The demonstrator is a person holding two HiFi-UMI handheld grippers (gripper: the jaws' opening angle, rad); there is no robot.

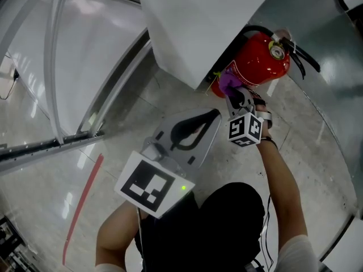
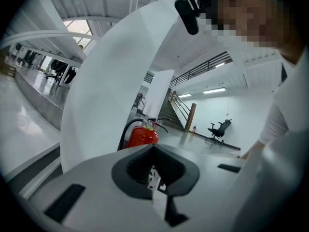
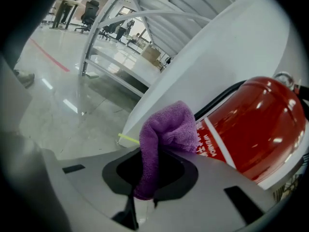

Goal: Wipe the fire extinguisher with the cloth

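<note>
On the pale glossy floor (image 1: 170, 101), tucked against the foot of a slanted white panel (image 1: 193, 21): a fire extinguisher (image 1: 258, 58), with a glossy red cylinder body rounding into a domed shoulder. Topped by a small round pressure gauge (image 1: 277, 50) and black lever handles (image 1: 303, 58). Fitted with a black hose (image 2: 126, 132) curving from the head down the side next to the panel. Wrapped lower down by a white band and white print on the red (image 3: 208, 141), too small to read. Seen standing upright in the left gripper view, long axis vertical, valve end up and base on the floor; viewed from above in the head view, so top end toward the camera and to the right. Right tongs (image 1: 235, 95) clamped on a purple cloth (image 3: 166, 134), one fold pinched low between the jaws, the bunched end bulging out past the tips. Cloth up against the extinguisher's red side near the white band, apparently touching. Left tongs (image 1: 195, 126) closed with nothing between them, held back from the extinguisher and apart from the right tongs, aimed roughly toward the red body. Also on the floor, well to the left: a thin red line (image 1: 82, 208).
</note>
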